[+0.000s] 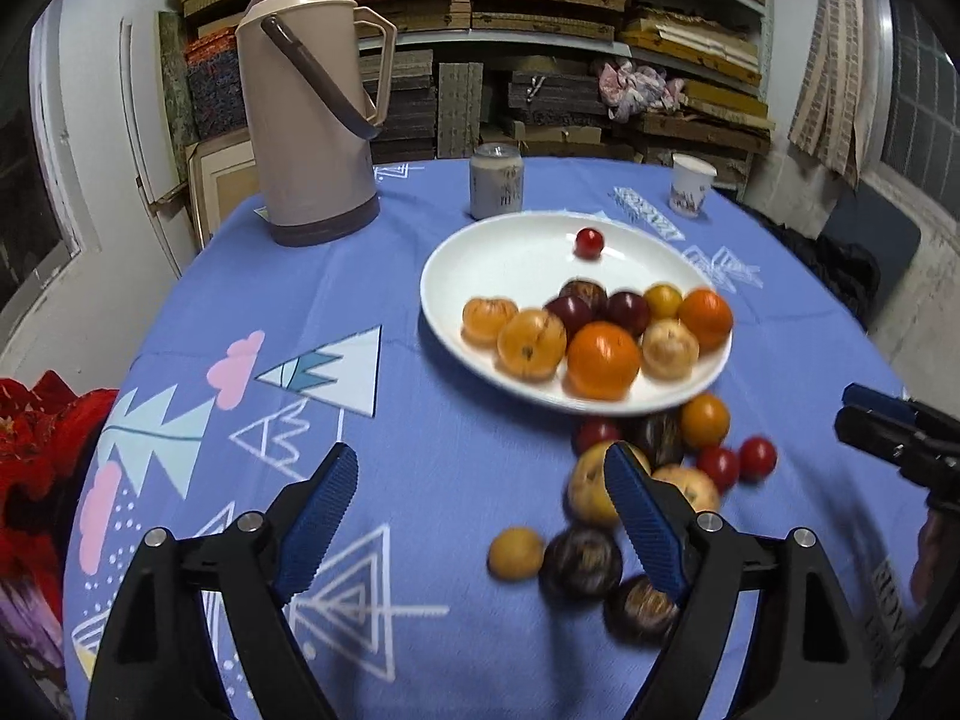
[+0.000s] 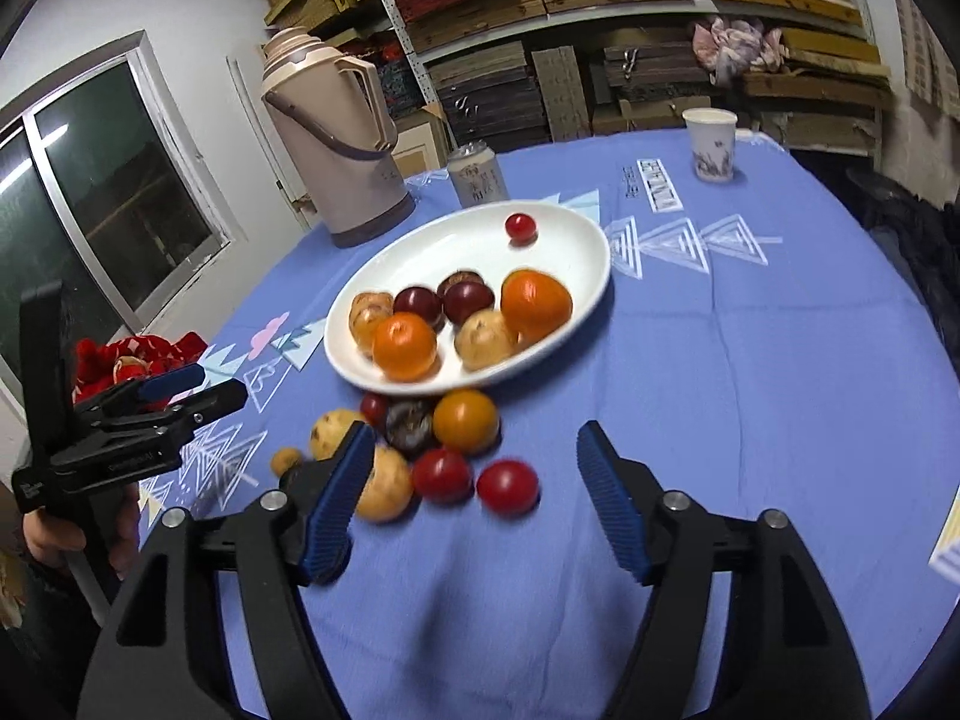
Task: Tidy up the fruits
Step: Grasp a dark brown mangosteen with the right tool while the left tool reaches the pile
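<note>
A white plate [image 1: 510, 264] [image 2: 576, 252] on the blue tablecloth holds several fruits: oranges [image 1: 603, 360] [image 2: 536, 299], dark plums [image 1: 627, 312], yellowish fruits and one small red tomato [image 1: 588, 242] [image 2: 520, 225]. More loose fruits lie on the cloth in front of the plate, among them an orange [image 2: 466, 420], two red tomatoes [image 2: 507, 486] and dark plums [image 1: 581, 561]. My left gripper [image 1: 480, 516] is open and empty, just left of the loose fruits. My right gripper [image 2: 474, 498] is open and empty, close behind the red tomatoes.
A beige thermos [image 1: 312, 120] [image 2: 336, 138], a can [image 1: 497, 180] [image 2: 477, 175] and a paper cup [image 1: 692, 183] [image 2: 711, 143] stand at the table's far side. A red cloth [image 1: 42, 438] [image 2: 138, 360] lies at the left edge. Shelves stand behind.
</note>
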A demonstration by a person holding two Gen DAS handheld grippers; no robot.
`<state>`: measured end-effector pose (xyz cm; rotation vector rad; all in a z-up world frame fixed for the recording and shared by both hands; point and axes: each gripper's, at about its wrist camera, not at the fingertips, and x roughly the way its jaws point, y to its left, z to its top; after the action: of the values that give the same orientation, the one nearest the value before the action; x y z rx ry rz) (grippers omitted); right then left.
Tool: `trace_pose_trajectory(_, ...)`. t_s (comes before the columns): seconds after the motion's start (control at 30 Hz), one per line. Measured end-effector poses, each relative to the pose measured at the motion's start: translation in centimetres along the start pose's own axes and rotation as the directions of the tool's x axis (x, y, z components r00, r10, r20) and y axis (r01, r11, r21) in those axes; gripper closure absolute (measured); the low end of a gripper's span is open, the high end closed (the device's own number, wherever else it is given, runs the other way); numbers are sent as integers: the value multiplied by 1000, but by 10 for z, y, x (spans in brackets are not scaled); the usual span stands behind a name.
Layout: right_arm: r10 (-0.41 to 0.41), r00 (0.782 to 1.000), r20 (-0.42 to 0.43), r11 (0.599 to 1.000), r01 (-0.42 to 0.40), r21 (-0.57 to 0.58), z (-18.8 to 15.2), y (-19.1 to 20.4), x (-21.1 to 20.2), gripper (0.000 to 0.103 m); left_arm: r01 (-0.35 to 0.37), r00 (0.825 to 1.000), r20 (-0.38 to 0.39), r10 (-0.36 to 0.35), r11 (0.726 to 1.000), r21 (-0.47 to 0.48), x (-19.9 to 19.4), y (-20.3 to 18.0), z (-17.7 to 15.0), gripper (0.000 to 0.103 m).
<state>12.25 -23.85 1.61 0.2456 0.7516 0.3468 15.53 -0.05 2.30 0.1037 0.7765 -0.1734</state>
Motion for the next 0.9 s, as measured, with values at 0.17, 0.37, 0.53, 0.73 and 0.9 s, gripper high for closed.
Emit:
trace_pose_trajectory(0.17,-6,1000,-26,999,5,-35,-17,8,-1,35,-2,1000,-26,2,1000,11,2,1,-16,18)
trace_pose_trajectory(0.37,-12,998,-68,999,8,-49,-32,9,5,35,3,998,-63,-4,1000,-3,16,10,-28,18)
trace_pose_trajectory(0.53,-7,990,-140,991,-12,-135,-45,32,20,35,9,997,-80,-14,998,-65,26,27,-31,18)
trace_pose_trajectory(0.73,20,975,-222,959,-81,-271,-57,82,43,35,-10,997,-83,3,996,-89,23,41,-36,18)
trace_pose_trajectory(0.9,-22,966,-258,938,-69,-341,-59,109,66,37,-12,996,-87,2,993,-114,19,54,-41,18)
